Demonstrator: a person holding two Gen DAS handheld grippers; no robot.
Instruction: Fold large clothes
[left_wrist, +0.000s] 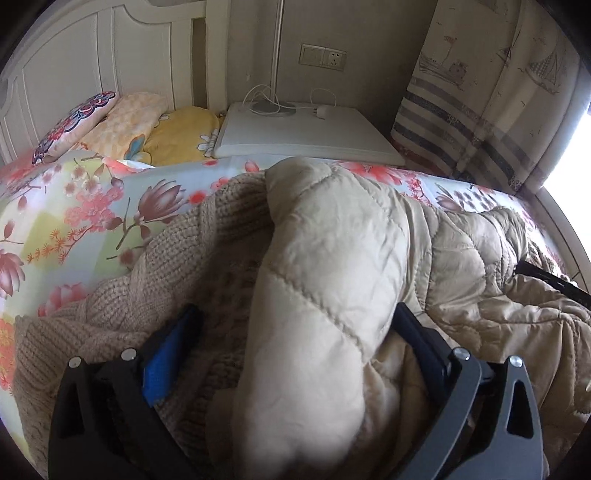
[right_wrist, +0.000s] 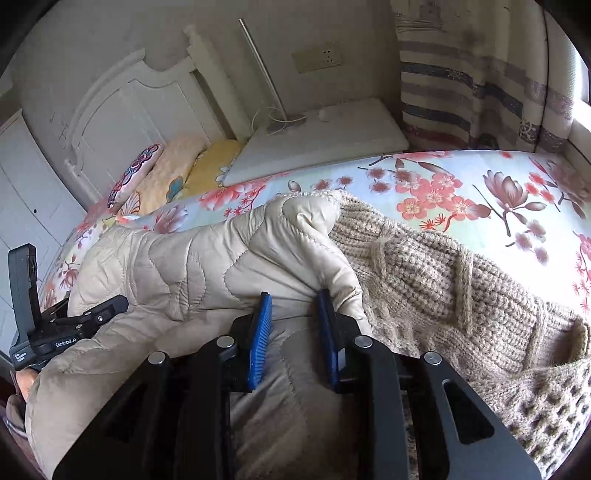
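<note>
A large beige knit jacket (right_wrist: 436, 273) with a cream quilted lining (right_wrist: 192, 266) lies bunched on the floral bedsheet (right_wrist: 461, 184). My right gripper (right_wrist: 293, 295) pinches a fold of the lining between its blue pads, and creases run into the grip. In the left wrist view my left gripper (left_wrist: 295, 310) stands wide open. A thick roll of the quilted lining (left_wrist: 317, 295) passes between its fingers, and the left blue pad (left_wrist: 166, 358) is bare. In the right wrist view one left finger (right_wrist: 110, 304) lies on top of the lining and the other is hidden.
A white bedside table (left_wrist: 306, 129) with a lamp base and cable stands beyond the bed. Pillows (left_wrist: 122, 122) lean on the white headboard (left_wrist: 74, 62) at the left. A striped curtain (left_wrist: 480, 110) hangs at the right. A person's hand (right_wrist: 22, 384) shows at the left edge.
</note>
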